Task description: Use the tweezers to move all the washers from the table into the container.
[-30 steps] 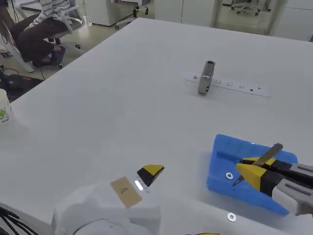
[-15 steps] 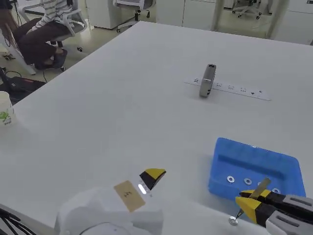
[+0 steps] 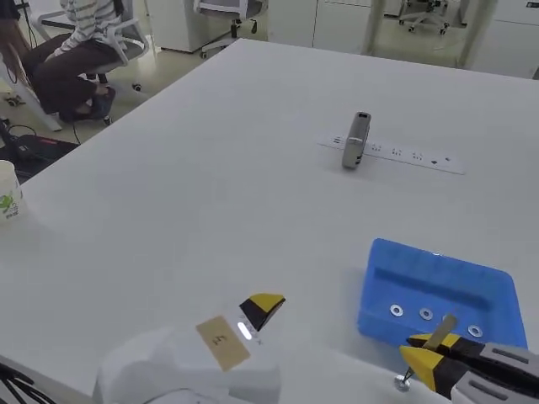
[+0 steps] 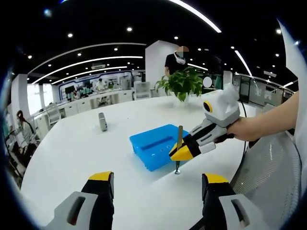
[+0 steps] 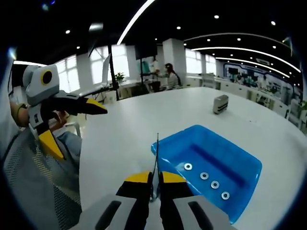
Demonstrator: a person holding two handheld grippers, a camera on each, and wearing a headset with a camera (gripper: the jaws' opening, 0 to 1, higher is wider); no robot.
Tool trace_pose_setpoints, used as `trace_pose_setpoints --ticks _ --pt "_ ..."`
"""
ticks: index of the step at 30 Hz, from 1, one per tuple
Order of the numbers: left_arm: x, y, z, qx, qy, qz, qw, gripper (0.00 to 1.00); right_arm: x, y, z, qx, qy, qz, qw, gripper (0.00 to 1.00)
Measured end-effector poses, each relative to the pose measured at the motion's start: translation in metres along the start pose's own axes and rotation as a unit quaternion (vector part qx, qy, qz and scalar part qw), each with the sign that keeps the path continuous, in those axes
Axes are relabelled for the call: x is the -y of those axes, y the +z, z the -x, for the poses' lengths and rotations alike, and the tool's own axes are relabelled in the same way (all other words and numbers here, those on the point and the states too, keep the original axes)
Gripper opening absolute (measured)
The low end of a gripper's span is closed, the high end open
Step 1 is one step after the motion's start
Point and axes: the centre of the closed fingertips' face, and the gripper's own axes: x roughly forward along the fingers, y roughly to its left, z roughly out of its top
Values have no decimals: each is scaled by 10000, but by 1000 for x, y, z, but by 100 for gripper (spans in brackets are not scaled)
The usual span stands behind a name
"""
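A blue container (image 3: 383, 282) sits near the table's front right, with several washers (image 3: 396, 310) lying in it. One washer (image 3: 402, 384) lies on the table just in front of the container. My right gripper (image 3: 418, 358) is shut on the tweezers (image 3: 440, 331), whose tips point down at that washer. Whether the tips pinch it I cannot tell. In the left gripper view the tweezers (image 4: 179, 136) reach down to the washer (image 4: 177, 170) beside the container (image 4: 156, 146). My left gripper (image 3: 263, 305) stands open over bare table, left of the container, holding nothing.
A grey device (image 3: 357, 139) lies on a white power strip (image 3: 396, 152) at the table's far side. A paper cup (image 3: 7, 189) stands at the left edge. A person sits on a chair (image 3: 76, 50) beyond the table's far left corner.
My right gripper has moved with the tweezers from above the container down towards me, to the washer on the table. The left gripper has stayed put.
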Motion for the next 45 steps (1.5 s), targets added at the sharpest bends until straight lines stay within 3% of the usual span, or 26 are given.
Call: trace_pose_setpoints --ticks 9,18,22,31,36,45 --pt "-2 2 2 55 48 32 10000 75 1 1 -1 -101 -104 -2 9999 2" --pt "-2 2 2 77 32 23 10000 75 -5 40 16 628 189 -370 9972 2" --pt "-2 3 2 84 23 30 10000 75 -3 53 18 782 240 -343 9961 2" --pt "2 4 0 116 -103 59 9999 75 20 73 9 1097 75 -490 9927 3" --pt "7 6 0 175 -222 68 9996 75 33 73 -1 1088 -116 -623 9920 3" --pt "7 14 1 402 -268 271 9985 75 51 57 -29 720 -210 -495 9960 3"
